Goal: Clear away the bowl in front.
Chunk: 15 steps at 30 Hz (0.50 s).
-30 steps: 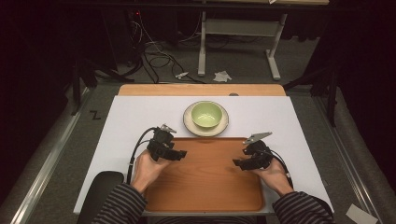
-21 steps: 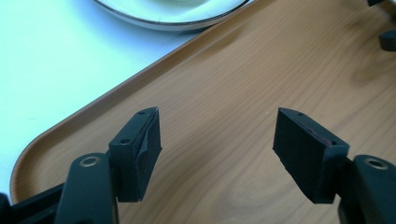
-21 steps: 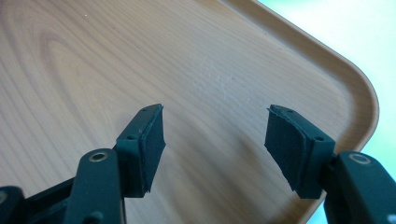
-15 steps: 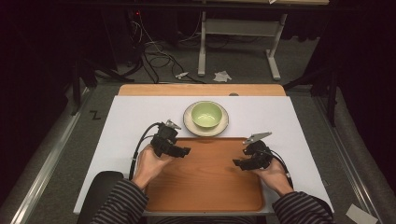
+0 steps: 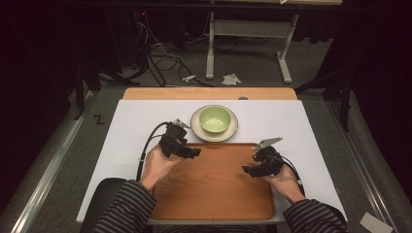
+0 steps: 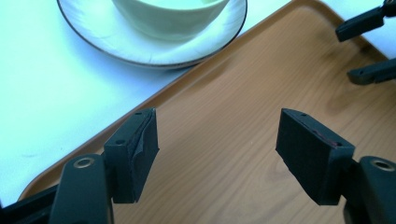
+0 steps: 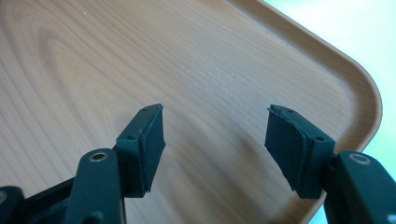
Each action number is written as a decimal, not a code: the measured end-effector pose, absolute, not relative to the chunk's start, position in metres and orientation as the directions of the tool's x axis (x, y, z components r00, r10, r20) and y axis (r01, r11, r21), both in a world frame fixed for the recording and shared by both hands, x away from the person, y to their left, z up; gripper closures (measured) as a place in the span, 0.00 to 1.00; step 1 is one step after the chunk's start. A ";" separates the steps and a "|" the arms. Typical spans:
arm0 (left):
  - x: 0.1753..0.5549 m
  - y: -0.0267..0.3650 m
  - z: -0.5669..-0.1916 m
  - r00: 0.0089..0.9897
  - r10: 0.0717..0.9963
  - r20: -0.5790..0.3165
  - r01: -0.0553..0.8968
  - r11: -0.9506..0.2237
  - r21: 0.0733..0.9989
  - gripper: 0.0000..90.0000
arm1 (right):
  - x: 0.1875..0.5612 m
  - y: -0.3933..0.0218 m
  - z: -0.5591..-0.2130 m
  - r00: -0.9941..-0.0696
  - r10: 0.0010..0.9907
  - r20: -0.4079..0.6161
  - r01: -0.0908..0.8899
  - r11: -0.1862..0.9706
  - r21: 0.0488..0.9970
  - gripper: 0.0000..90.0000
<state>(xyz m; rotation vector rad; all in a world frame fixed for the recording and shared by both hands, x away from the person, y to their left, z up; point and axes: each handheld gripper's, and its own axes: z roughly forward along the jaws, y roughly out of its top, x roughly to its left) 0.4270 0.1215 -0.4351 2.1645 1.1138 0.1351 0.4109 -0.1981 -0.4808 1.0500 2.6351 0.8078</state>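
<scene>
High view: left gripper (image 5: 194, 152) hovering over the tray's (image 5: 214, 194) far left corner, near the bowl (image 5: 215, 119) sitting on its plate (image 5: 231, 133) just beyond the tray on the counter (image 5: 136, 121); right gripper (image 5: 248, 170) hanging over the tray's right side.

Left gripper view: jaws just opening, standing wide, gripping nothing, tray underneath, plate ahead.

Right gripper view: jaws spread wide over bare tray, holding nothing.
</scene>
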 end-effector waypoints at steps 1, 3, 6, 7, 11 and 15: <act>0.428 0.122 -0.434 0.630 0.750 -0.204 0.678 -0.402 0.615 0.34 | 0.411 -0.198 -0.481 -0.731 0.682 0.025 0.578 0.600 0.554 0.43; 0.430 0.120 -0.433 0.628 0.751 -0.204 0.678 -0.401 0.616 0.34 | 0.411 -0.198 -0.481 -0.731 0.682 0.026 0.578 0.599 0.554 0.43; 0.434 0.119 -0.430 0.629 0.751 -0.199 0.676 -0.404 0.616 0.34 | 0.411 -0.198 -0.481 -0.732 0.681 0.023 0.577 0.601 0.553 0.43; 0.435 0.119 -0.429 0.626 0.753 -0.202 0.681 -0.402 0.612 0.34 | 0.411 -0.198 -0.481 -0.732 0.681 0.023 0.576 0.601 0.553 0.43; 0.440 0.116 -0.428 0.620 0.759 -0.202 0.688 -0.402 0.604 0.36 | 0.411 -0.198 -0.481 -0.733 0.679 0.023 0.575 0.602 0.553 0.43; 0.447 0.114 -0.425 0.615 0.765 -0.193 0.689 -0.402 0.603 0.36 | 0.411 -0.198 -0.481 -0.731 0.682 0.026 0.579 0.600 0.552 0.43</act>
